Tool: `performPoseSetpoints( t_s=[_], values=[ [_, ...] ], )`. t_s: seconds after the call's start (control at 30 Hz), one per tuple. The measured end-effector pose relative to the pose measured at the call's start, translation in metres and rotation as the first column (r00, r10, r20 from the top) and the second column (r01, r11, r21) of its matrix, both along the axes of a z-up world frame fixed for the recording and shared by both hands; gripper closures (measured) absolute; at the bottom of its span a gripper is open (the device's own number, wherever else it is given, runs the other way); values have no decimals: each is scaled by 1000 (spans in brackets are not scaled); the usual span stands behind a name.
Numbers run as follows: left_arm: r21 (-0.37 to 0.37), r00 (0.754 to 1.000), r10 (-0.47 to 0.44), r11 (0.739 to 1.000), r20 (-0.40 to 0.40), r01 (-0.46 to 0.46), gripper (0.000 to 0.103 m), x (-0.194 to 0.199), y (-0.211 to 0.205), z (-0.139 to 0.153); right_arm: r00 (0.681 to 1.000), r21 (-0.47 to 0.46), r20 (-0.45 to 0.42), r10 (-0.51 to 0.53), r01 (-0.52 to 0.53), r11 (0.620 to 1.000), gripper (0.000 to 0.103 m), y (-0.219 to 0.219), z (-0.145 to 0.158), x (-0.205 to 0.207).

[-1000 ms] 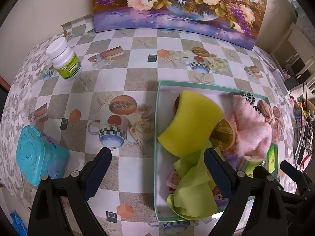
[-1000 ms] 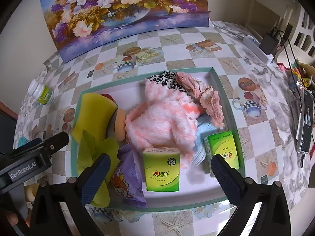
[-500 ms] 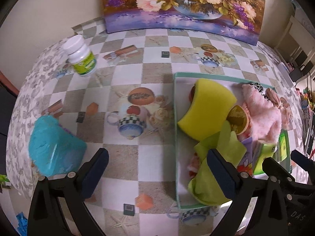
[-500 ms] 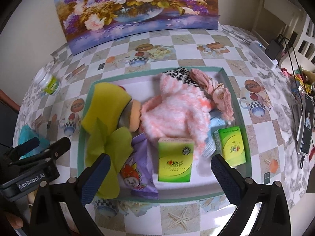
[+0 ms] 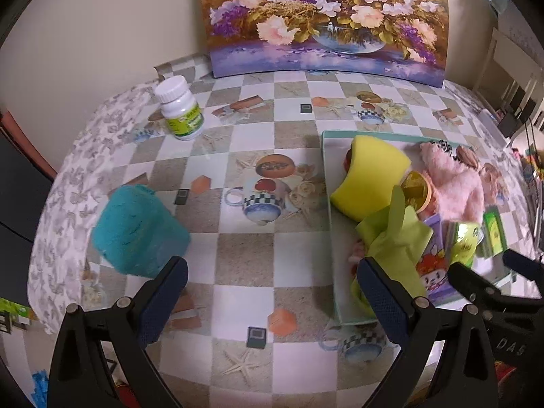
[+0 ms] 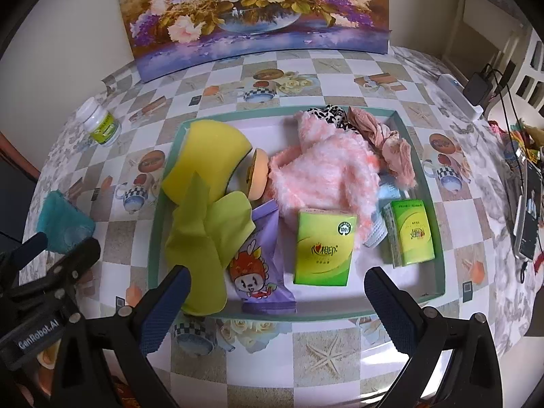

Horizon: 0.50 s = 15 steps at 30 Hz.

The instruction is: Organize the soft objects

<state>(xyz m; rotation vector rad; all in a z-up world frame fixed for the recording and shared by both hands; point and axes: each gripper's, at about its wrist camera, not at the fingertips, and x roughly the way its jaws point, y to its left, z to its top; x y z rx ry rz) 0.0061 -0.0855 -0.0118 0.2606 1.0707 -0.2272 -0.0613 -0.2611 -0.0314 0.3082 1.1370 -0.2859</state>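
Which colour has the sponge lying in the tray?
Yellow; the sponge shows best in the right wrist view.

"GenRobot.AI" stands in white on the black left gripper body (image 6: pixel 32 335); "100%" sits on the green rectangular tissue pack (image 6: pixel 323 248).

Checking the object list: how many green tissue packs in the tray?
2. One green tissue pack lies near the tray's front middle, beside the purple packet; the other is at the right wall. More could hide under the pink fluffy cloth.
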Motion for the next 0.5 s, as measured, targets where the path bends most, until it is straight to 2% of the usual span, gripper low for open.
performPoseSetpoints(
  t_s=[0.23,0.5],
  values=[
    [-11,1000,-6,1000,28,6,3,-11,6,7,1000,-13,19,-8,9,1000,0,3,5,-6],
    [14,997,5,1000,77,-7,3,-19,9,15,999,-19,40,-8,9,1000,0,5,10,-9]
  ],
)
